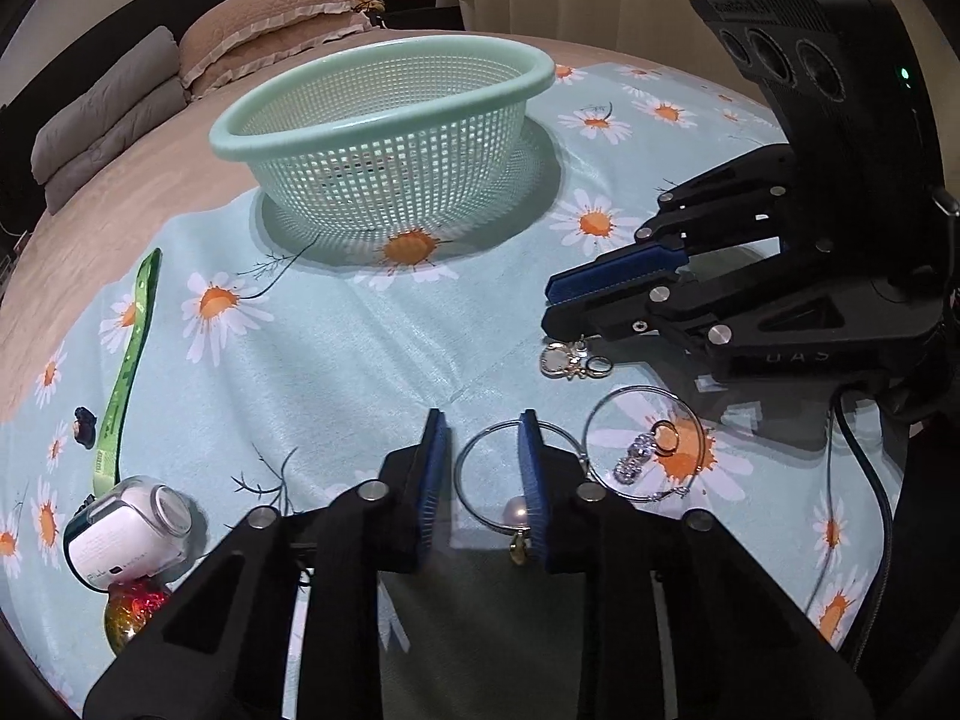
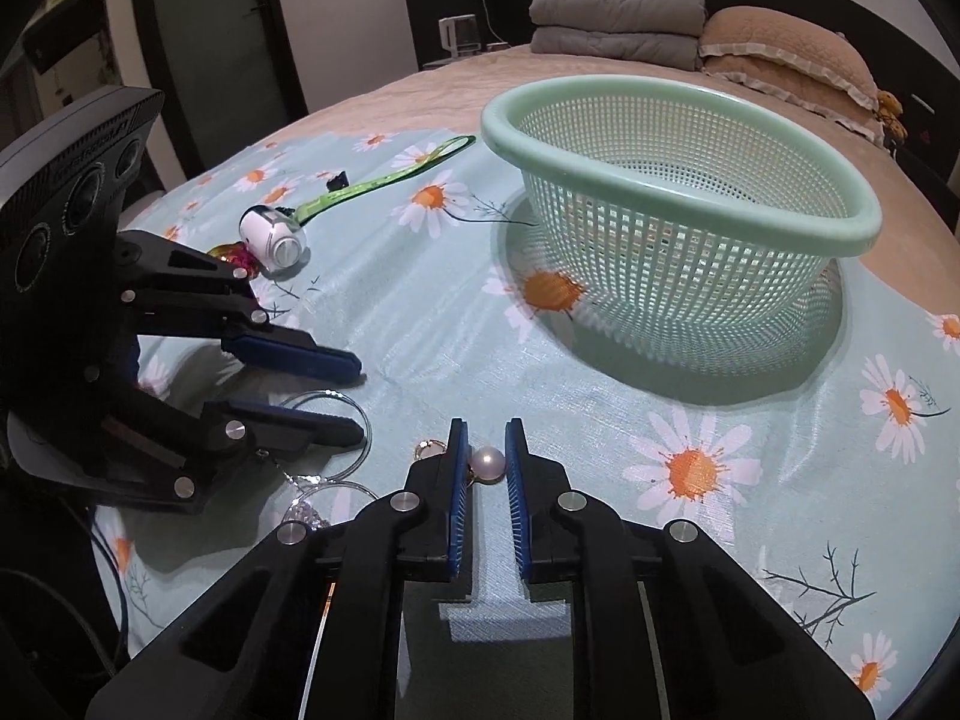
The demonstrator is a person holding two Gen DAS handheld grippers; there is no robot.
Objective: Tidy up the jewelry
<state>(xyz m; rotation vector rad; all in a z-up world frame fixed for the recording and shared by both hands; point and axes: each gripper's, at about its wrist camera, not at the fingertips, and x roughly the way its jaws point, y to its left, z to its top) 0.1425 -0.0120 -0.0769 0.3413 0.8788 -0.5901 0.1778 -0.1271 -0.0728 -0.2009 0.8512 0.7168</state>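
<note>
A mint green mesh basket stands on the daisy cloth; it also shows in the right wrist view. My left gripper is open, its right finger over a thin silver hoop with a pearl. A second hoop with a crystal charm lies to its right. My right gripper is open around a pearl earring, which lies on the cloth between the pads. In the left wrist view the right gripper hovers just above that earring.
A green strap, a small dark clip, a white device and a glittery red ball lie at the left. Pillows and folded blankets sit at the bed's head.
</note>
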